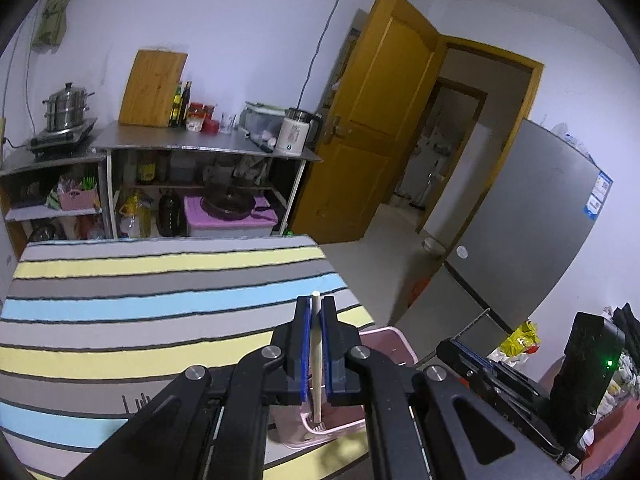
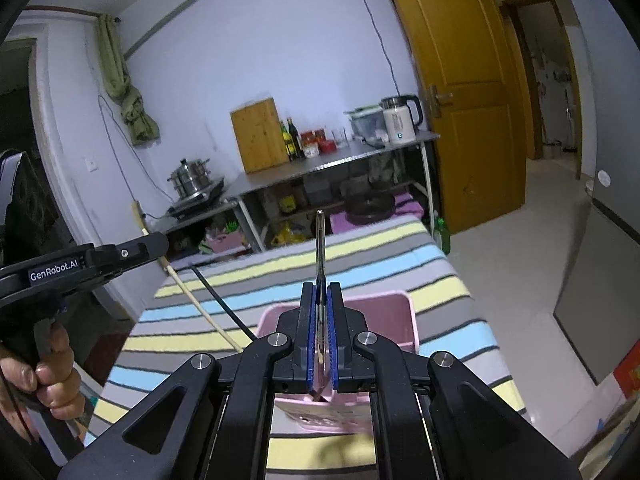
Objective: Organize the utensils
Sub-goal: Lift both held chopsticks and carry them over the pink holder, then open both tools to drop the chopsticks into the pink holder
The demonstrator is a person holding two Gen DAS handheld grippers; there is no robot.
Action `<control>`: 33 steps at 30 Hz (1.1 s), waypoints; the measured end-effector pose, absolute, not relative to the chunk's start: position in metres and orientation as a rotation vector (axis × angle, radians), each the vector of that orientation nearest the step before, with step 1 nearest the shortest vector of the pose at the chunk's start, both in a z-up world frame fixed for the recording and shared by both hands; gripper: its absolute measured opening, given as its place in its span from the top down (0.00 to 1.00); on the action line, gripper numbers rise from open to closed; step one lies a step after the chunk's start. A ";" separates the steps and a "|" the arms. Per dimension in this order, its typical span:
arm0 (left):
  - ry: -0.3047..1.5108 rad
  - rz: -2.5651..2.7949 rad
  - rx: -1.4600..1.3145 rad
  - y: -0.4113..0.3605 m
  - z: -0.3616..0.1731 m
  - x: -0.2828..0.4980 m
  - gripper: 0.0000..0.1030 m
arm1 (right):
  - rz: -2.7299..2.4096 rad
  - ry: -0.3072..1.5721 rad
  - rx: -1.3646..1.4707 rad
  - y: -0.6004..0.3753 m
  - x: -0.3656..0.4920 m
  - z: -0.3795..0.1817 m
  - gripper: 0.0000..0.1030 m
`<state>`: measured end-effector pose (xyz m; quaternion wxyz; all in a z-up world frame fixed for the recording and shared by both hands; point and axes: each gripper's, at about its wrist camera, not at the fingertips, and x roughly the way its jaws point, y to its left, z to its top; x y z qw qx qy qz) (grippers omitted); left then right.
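Observation:
My left gripper (image 1: 316,304) is shut on a pale wooden chopstick (image 1: 316,356) that stands upright, its lower end inside the pink basket (image 1: 390,344) on the striped table. My right gripper (image 2: 321,290) is shut on a metal utensil (image 2: 320,244) with a thin steel handle pointing up, held over the same pink basket (image 2: 396,312). In the right wrist view the left gripper (image 2: 132,250) shows at the left, with the pale chopstick (image 2: 200,308) and a black chopstick (image 2: 224,304) slanting down toward the basket.
The striped tablecloth (image 1: 160,308) covers the table. Behind it stand steel shelves (image 1: 200,146) with a cutting board, bottles, a kettle (image 1: 294,134) and a steamer pot (image 1: 66,108). A yellow door (image 1: 376,120) and a grey fridge (image 1: 532,216) are to the right.

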<state>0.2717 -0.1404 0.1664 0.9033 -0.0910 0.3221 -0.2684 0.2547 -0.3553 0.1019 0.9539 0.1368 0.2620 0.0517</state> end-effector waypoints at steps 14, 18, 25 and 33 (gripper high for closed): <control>0.764 -0.564 -0.147 -0.152 0.105 0.288 0.95 | 0.108 0.677 0.276 -0.349 0.276 0.047 0.95; 0.782 -0.560 -0.139 -0.153 0.098 0.287 0.95 | 0.111 0.701 0.285 -0.350 0.277 0.043 0.94; 0.755 -0.568 -0.171 -0.138 0.106 0.280 0.86 | 0.102 0.676 0.287 -0.353 0.270 0.047 0.83; 0.668 -0.538 -0.170 -0.108 0.126 0.250 0.84 | 0.111 0.632 0.300 -0.355 0.247 0.060 0.79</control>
